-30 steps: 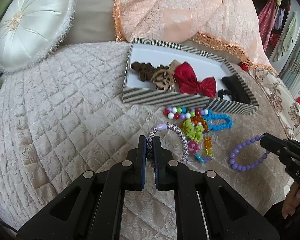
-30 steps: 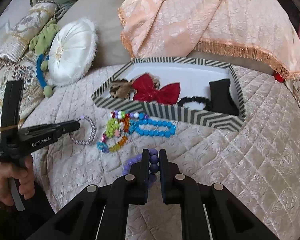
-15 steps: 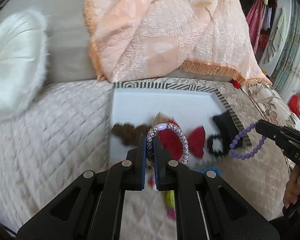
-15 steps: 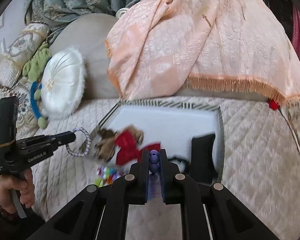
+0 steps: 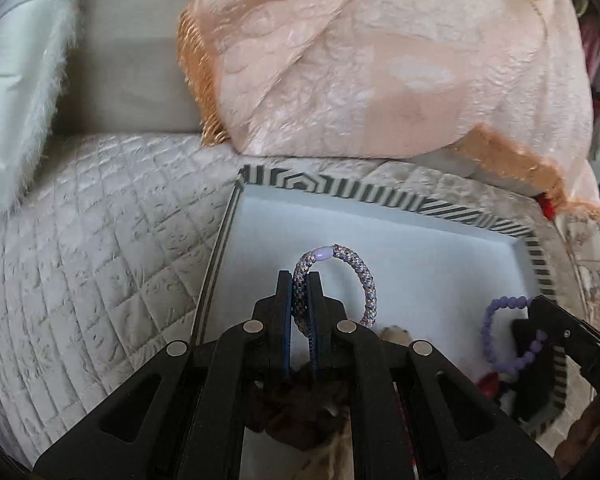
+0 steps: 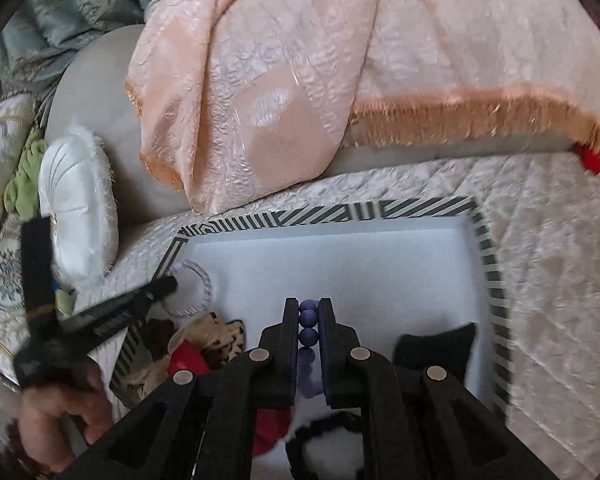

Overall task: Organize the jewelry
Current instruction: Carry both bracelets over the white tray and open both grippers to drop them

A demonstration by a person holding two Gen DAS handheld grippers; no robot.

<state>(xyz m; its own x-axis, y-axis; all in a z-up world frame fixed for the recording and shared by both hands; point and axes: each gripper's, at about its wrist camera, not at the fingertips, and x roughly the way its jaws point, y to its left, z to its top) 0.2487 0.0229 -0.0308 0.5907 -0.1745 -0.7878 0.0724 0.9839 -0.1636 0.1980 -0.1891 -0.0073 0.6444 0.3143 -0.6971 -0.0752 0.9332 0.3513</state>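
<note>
Left gripper (image 5: 300, 276) clamped on a braided bracelet (image 5: 364, 276), grey-mixed cord with one lilac bead at the top; the loop stands up and curls to the right of the fingertips, hanging above the white floor of the striped box (image 5: 364, 194). Beneath this gripper, partly hidden by its arms, a dark brown hair piece (image 5: 300, 412) lies in the box. To its right, the right gripper (image 6: 308, 306) comes in from the lower right edge of the left view, clamped on a purple bead bracelet (image 5: 496, 320) whose loop dangles over the right part of the box. In the right wrist view three dark purple beads sit stacked between the fingers, the rest of the strand blurred below. Ahead of the right gripper, bare white box floor up to the far striped wall. To its right, a black pouch (image 6: 436, 344) inside the box, near the right wall. To its lower left, a leopard-print hair piece (image 6: 216, 332) and a red bow (image 6: 188, 360) in the near left corner. A hand (image 6: 60, 412) holds the left gripper at the far left of this view. The box sits on a quilted cream bed (image 5: 100, 248); behind it a peach fringed blanket (image 6: 300, 60) and, to the left, a white round cushion (image 6: 76, 208)
</note>
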